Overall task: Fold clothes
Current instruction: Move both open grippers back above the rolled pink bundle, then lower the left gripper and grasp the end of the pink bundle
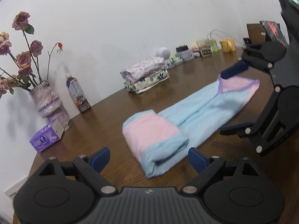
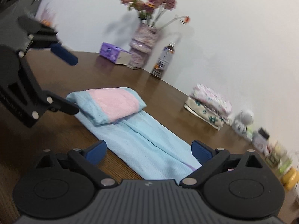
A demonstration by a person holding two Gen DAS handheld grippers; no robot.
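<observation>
A long light-blue garment [image 1: 198, 110] lies flat on the brown table [image 1: 97, 123], its pink-and-blue end [image 1: 153, 136] folded over on top. My left gripper [image 1: 149, 160] is open, its blue pads either side of that folded end and apart from it. Across the strip, my right gripper [image 1: 222, 102] is open at the pink, purple-trimmed far end. In the right wrist view the right gripper [image 2: 149, 153] straddles the garment [image 2: 145, 140] with its pads wide. The left gripper [image 2: 75, 85] stands open beside the folded end [image 2: 110, 104]. Neither holds cloth.
A stack of folded floral clothes [image 1: 145, 76] sits near the wall. A vase of dried roses [image 1: 48, 102], a drink bottle [image 1: 77, 93] and a purple tissue pack [image 1: 46, 136] stand at the left corner. Small items and a yellow mug [image 1: 227, 45] line the back edge.
</observation>
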